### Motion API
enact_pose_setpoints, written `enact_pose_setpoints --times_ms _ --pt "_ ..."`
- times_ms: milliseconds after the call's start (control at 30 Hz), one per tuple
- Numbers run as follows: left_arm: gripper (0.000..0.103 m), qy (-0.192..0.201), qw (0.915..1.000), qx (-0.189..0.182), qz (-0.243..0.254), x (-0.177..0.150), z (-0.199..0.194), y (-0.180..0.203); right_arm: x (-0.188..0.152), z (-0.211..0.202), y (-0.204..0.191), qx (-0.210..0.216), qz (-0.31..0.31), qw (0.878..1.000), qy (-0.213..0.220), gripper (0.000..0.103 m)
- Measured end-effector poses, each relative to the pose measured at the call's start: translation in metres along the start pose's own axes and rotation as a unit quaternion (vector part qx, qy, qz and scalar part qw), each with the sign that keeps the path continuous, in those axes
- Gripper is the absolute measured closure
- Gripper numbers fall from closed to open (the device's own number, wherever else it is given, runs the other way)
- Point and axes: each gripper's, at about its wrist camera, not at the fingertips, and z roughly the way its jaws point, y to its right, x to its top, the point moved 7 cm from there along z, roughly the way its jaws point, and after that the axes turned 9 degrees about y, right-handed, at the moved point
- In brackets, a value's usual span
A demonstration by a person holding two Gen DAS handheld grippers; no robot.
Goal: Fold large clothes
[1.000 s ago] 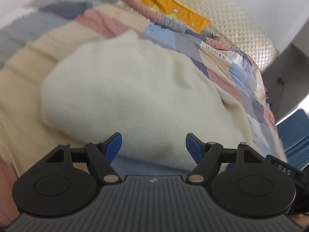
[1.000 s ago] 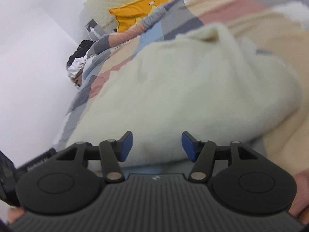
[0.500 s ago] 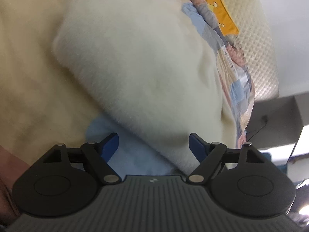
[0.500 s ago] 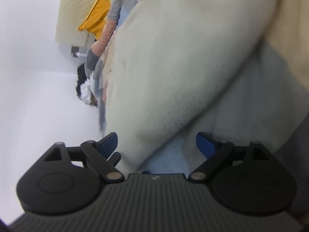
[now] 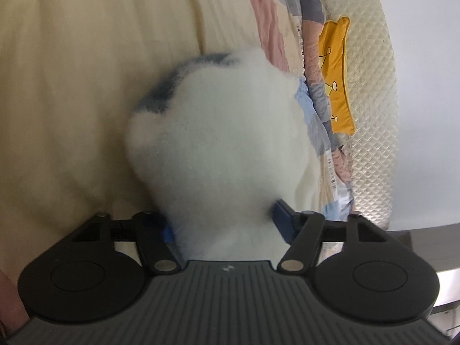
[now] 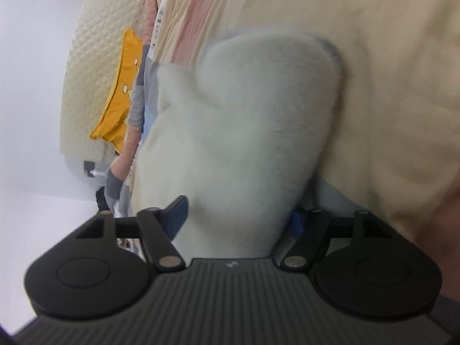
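A thick, fluffy white garment lies bunched on the cream bed cover, with a dark grey patch at its far edge. A fold of it fills the gap of my left gripper, whose jaws are closing on it; the fleece bulges over both blue pads. In the right wrist view the same garment runs into my right gripper, whose jaws are also closing, with fleece packed between the blue pads. The near edge of the garment is hidden behind both grippers.
A patchwork quilt covers the bed beyond the garment. A yellow pillow leans on a cream quilted headboard; both show again in the right wrist view, pillow and headboard. A white wall stands behind.
Both grippers have rolled and sunk onto the garment's near edge. Their jaws widened, then drew in on a fold. The garment has bunched up into a narrower heap.
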Motion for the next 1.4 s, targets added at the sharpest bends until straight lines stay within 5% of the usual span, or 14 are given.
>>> enact_pose_setpoints --times_ms 133,333,633,867,1000,1200,1400 --pt "0.062 0.02 0.9976 0.007 0.065 0.007 -0.006 0.012 0.0 -0.009 -0.005 -0.003 -0.049 0.999 0.011 0.059" --pt "0.073 0.036 0.9961 -0.016 0.079 0.012 -0.026 0.027 0.011 -0.023 -0.012 0.044 -0.054 0.997 0.037 0.069" --pt "0.077 0.057 0.9906 -0.063 0.108 0.01 -0.11 0.069 0.014 -0.085 -0.057 0.114 -0.131 0.983 0.059 0.07" --pt "0.076 0.033 0.9798 -0.064 0.187 -0.012 -0.188 0.091 0.014 -0.147 -0.071 0.112 -0.146 0.982 0.033 0.07" --pt "0.076 0.026 0.9789 -0.066 0.192 -0.03 -0.222 0.081 0.008 -0.177 -0.063 0.111 -0.138 0.983 0.039 0.07" --pt "0.076 0.027 0.9797 -0.065 0.188 -0.035 -0.22 0.071 0.005 -0.178 -0.055 0.102 -0.157 0.982 0.027 0.069" --pt "0.076 0.042 0.9747 -0.065 0.21 -0.005 -0.179 0.112 0.017 -0.149 -0.089 0.108 -0.168 0.98 0.022 0.068"
